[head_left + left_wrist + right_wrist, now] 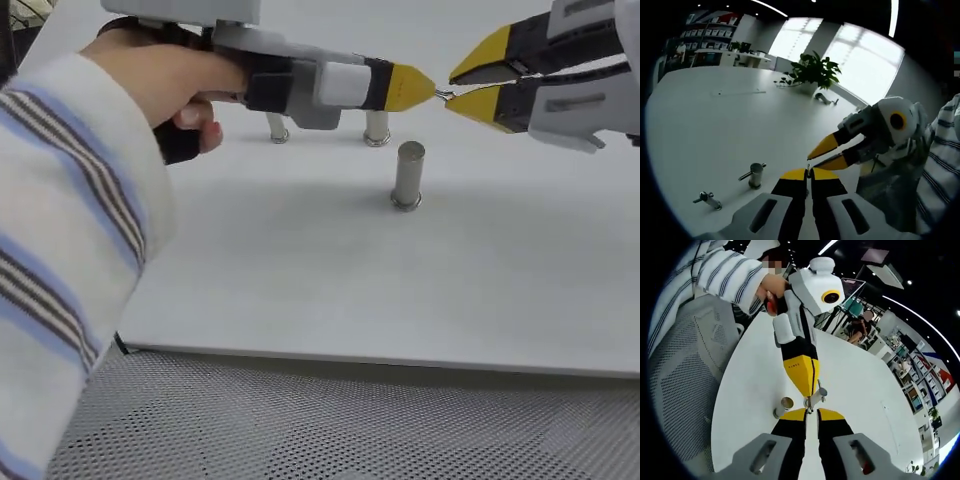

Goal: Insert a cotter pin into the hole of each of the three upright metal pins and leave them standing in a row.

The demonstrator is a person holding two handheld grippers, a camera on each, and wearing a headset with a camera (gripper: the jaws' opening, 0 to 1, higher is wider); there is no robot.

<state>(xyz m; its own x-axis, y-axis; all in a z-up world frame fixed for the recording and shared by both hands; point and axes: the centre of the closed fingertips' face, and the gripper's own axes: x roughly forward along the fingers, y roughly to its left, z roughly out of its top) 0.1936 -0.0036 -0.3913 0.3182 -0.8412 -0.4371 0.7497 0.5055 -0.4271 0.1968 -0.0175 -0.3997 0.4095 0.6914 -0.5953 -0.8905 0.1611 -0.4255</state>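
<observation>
While both tools met tip to tip above the bench (300,270), the cotter pin (442,95) hung in the air between them, seen in the head view above the far-right metal pin (377,130) and a little to its right. The left tool (428,90) was clenched on it, a sliver of wire standing out from its closed yellow tips in the left gripper view. The right tool (455,93) had its tips drawn in on the same wire, but whether it truly gripped I could not tell. Such a pin would likely be light, thin, springy and slippery, easy to flick away or bend, so it seemed best pinched close by its head, legs left free for the hole. The near metal pin (407,175) stood upright, apart from the far-left metal pin (277,130) and its neighbour. These looked stiff and solid yet narrow-footed, prone to tip under a sideways push. The left tool hid the tops of both far pins, no cross hole could be made out, and the cotter pin's shape was too small to read
</observation>
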